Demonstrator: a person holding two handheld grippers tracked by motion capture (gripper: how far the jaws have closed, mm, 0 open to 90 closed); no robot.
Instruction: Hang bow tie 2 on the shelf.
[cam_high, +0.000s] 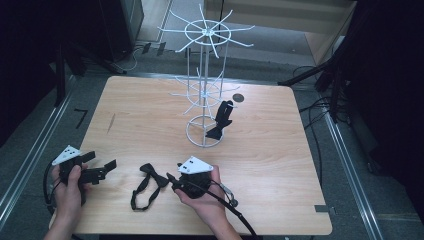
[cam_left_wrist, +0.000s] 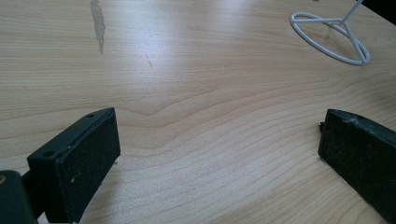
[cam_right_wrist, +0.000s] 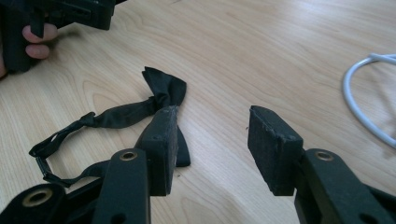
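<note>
A black bow tie with its strap looped lies on the wooden table near the front edge. My right gripper sits just right of it, pointing left. In the right gripper view the jaws stand open over bare wood, and the bow tie's knot lies just beyond the left fingertip. My left gripper rests at the front left, open, with only bare table between its pads. A second black bow tie hangs on the lower tier of a white wire rack.
The rack's ring base stands mid-table, its edge near my right gripper. A dark round spot marks the table behind the rack, and a grey stain shows at the left. Dark stands and cables surround the table.
</note>
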